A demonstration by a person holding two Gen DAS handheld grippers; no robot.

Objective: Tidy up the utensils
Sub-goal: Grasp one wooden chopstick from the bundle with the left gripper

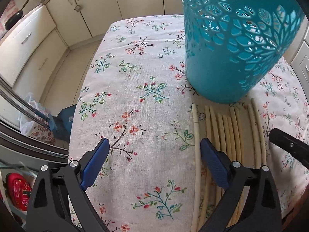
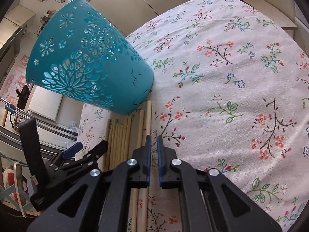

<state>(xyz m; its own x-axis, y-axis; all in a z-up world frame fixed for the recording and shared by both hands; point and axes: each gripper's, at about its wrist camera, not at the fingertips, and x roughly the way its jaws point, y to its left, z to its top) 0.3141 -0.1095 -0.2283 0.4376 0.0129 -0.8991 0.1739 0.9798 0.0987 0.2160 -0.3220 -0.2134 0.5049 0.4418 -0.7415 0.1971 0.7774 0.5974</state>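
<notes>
Several pale chopsticks [image 1: 229,135] lie side by side on the floral tablecloth, their far ends near a teal cut-out plastic holder [image 1: 237,44] that stands upright. My left gripper [image 1: 154,145] is open and empty above the cloth; its right finger hangs over the leftmost chopsticks. In the right wrist view the chopsticks [image 2: 123,135] lie left of my right gripper [image 2: 154,137], below the teal holder [image 2: 87,67]. My right gripper's jaws are nearly closed with a narrow gap and hold nothing. The left gripper [image 2: 81,152] shows at lower left there.
The table [image 1: 135,96] wears a white floral cloth. Cream kitchen cabinets [image 1: 34,44] and a black pan [image 1: 13,19] stand to the left. A metal rack [image 1: 25,106] and bags sit below the table's left edge. The right gripper's finger [image 1: 287,145] enters at right.
</notes>
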